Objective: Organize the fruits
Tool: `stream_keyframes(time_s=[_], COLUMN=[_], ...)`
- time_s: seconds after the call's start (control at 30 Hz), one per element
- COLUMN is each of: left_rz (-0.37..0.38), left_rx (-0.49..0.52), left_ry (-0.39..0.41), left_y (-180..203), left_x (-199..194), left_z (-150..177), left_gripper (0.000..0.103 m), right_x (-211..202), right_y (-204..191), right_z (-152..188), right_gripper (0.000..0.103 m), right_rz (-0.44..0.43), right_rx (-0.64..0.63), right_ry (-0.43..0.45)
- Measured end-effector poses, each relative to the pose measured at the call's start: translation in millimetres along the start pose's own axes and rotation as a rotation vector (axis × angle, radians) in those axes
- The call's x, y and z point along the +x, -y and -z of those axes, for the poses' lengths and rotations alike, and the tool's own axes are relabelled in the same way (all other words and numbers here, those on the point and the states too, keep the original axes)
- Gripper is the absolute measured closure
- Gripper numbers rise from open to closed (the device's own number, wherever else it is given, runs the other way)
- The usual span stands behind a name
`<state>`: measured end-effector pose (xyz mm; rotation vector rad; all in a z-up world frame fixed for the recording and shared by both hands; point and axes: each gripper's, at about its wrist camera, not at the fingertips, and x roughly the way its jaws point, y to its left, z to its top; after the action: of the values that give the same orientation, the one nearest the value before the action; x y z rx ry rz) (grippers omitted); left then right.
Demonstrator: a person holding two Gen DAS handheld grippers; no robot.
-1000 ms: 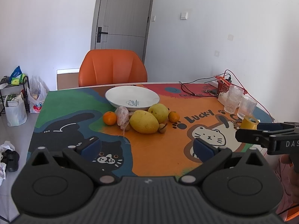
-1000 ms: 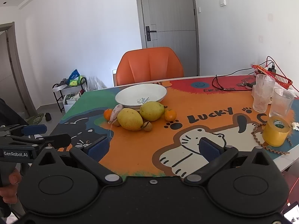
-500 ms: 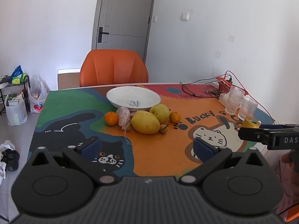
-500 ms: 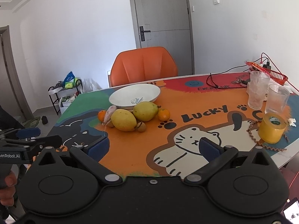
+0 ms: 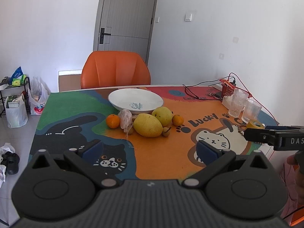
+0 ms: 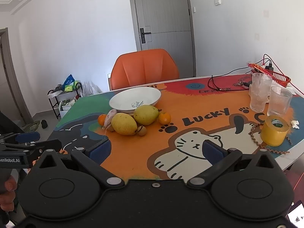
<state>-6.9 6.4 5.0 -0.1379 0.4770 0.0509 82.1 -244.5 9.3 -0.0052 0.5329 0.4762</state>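
Both claws wide, empty. Fruit pile (image 5: 147,122) just in front of bowl (image 5: 135,99), ahead of left gripper (image 5: 150,149); right gripper (image 6: 156,150) sits further right.

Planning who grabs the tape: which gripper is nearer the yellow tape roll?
Right. The right gripper is open above the table's near edge, with the yellow tape roll just off to its right. The left gripper is open farther left, the roll beyond the right gripper.
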Motion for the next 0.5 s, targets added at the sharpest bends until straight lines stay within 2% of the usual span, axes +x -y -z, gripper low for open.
stream_keyframes(time_s=[0.5], left_rz=[0.001], left_rx=[0.0], left_ry=[0.001], left_y=[-0.4], left_x=[-0.7], left_z=[-1.4], left_gripper=[0.0], right_x=[-1.2], right_y=[0.4], right_z=[-0.9], right_gripper=[0.0], right_rz=[0.0], right_rx=[-0.004], right_ry=[0.005])
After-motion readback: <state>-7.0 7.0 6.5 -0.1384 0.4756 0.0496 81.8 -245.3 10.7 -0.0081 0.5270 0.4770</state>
